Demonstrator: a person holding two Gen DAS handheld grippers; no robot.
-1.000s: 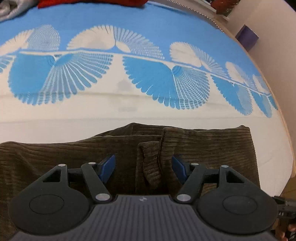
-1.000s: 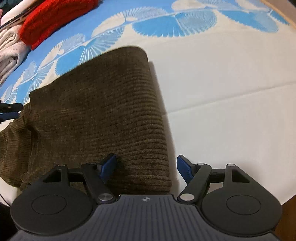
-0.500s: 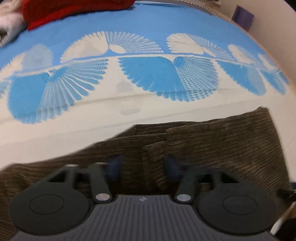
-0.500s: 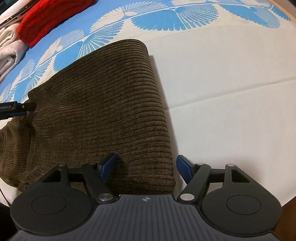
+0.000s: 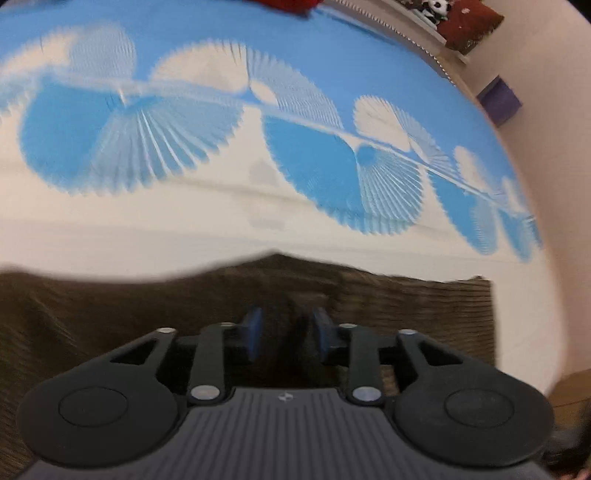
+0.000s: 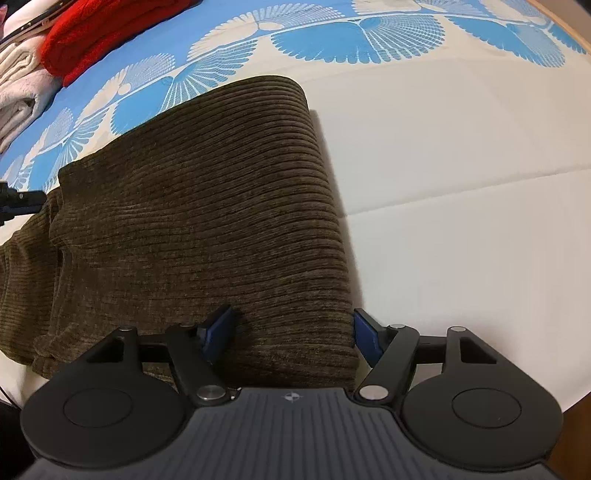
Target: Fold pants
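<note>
2 hand-held grippers point steeply down at brown corduroy pants [image 6: 207, 206] that lie folded on a bed sheet [image 6: 461, 147]. Nearest the right wrist camera, the right gripper [image 6: 291, 334] stands with its jaws wide apart over the near right corner of the pants: its left blue pad [image 6: 218, 332] rests on the ribbed cloth, and its right pad [image 6: 365, 336] sits just at the cloth's right edge, over the white part of the sheet. The pads do not pinch the cloth.

Nearest the left wrist camera, the picture is blurred. The left gripper [image 5: 286, 334] has its jaws fairly narrow and opening, with a raised fold of the pants [image 5: 406, 306] between the 2 blue pads [image 5: 253, 332]; whether they press on that fold I cannot tell. In the right wrist view, the tip of the left gripper [image 6: 18, 201] shows at the left edge, beside the pants.

Farther off, the sheet turns blue with white fan shapes. Beyond it, at the far left of the right view, lie a folded red knit [image 6: 110, 33] and a pale folded cloth [image 6: 22, 85] beside it. In the left view, a purple box [image 5: 498, 101] stands by the wall.
</note>
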